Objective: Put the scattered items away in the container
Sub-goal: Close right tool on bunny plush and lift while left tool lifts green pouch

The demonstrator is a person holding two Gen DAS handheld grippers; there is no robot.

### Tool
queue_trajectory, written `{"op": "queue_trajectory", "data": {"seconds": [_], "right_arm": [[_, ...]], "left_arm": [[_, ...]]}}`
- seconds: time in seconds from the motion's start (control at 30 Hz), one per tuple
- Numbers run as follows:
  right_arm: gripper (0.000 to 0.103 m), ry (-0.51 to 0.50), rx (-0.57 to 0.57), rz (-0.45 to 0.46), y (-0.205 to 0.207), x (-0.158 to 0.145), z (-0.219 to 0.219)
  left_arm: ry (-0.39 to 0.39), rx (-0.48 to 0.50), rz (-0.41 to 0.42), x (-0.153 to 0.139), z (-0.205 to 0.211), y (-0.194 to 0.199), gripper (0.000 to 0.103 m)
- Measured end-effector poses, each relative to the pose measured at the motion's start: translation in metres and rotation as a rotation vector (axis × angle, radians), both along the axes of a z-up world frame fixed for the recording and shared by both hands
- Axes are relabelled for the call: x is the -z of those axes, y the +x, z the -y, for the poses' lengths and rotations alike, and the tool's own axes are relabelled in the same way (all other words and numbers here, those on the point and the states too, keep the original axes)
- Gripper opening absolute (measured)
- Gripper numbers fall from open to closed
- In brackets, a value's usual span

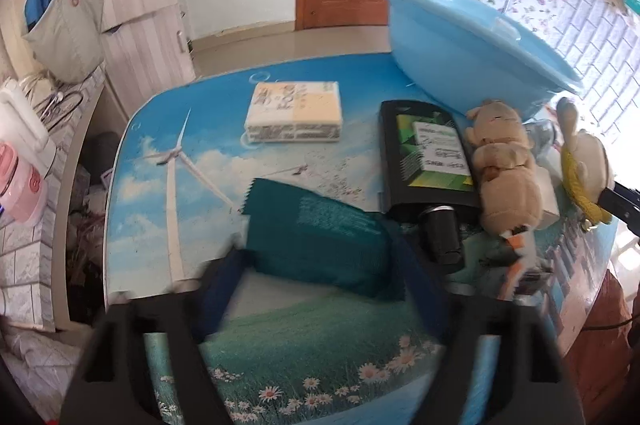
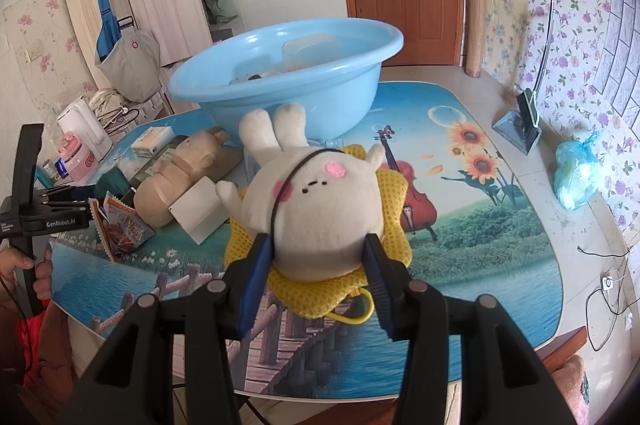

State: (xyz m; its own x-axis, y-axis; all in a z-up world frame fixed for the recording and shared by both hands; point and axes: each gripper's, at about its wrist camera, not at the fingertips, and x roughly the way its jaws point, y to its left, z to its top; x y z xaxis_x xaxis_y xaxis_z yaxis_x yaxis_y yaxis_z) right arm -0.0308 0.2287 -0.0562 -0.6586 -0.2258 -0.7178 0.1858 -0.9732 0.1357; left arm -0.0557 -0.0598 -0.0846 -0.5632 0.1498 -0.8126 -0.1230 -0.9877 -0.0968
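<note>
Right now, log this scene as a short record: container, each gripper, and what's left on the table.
container: blue basin, on the table's far side, some items already inside
right gripper: shut on white bunny plush, its yellow mesh base at the table
left gripper: fingers either side of teal packet, grip unclear
still out: tan plush, black bottle, tissue pack, snack packet
table: scenic printed top

My blue pads (image 2: 256,281) flank a white, pink-cheeked plush rabbit (image 2: 316,209) on yellow mesh; the basin (image 2: 280,81) is light blue.
</note>
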Motion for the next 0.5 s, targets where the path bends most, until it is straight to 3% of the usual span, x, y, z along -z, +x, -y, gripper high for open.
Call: {"op": "queue_trajectory", "data": {"seconds": [0.03,0.1,0.27,0.5], "right_arm": [[0.046,0.000,0.000,0.000,0.000,0.000,0.000],[0.046,0.000,0.000,0.000,0.000,0.000,0.000],[0.045,-0.002,0.002,-0.004,0.000,0.000,0.000],[0.038,-0.030,0.034,-0.097,0.008,-0.016,-0.009]], "left_arm": [[0.031,0.015,0.001,-0.001,0.000,0.001,0.021],[0.098,0.043,0.005,-0.002,0.000,0.002,0.009],[0.087,0.038,-0.046,-0.012,-0.002,0.010,0.007],[0.098,0.034,-0.119,-0.044,0.003,0.015,0.007]]}}
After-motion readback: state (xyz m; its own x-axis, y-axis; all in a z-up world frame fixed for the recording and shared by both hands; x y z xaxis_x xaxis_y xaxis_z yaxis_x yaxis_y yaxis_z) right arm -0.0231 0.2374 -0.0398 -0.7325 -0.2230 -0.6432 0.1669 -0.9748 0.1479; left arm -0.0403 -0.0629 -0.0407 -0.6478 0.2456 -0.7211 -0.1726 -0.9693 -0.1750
